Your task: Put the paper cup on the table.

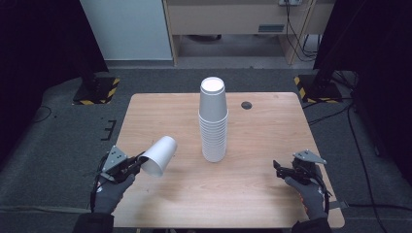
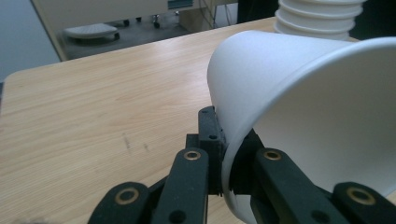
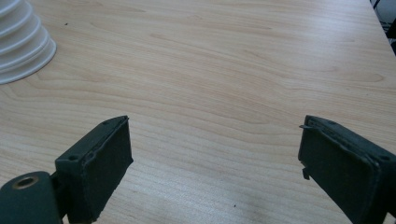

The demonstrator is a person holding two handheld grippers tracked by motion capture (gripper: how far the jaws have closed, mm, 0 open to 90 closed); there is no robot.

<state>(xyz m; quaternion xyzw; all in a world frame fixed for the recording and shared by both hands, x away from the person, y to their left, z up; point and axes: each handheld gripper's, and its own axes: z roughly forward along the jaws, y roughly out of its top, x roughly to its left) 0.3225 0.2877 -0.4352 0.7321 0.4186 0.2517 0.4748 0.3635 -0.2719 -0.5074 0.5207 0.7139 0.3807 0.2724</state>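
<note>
While pinched at its rim, cup tilts base-up toward stack.

Wooden table bears a cup stack

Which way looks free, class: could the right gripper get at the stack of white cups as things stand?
Probably yes. The right gripper is open and holds nothing, and bare table lies between it and the stack of white cups. The left gripper, shut on a single cup, is well aside.

Table: cup stack upright at centre. Single cup tilted, left of stack, near front edge, clamped in left gripper. Right gripper front right, well apart from stack.
</note>
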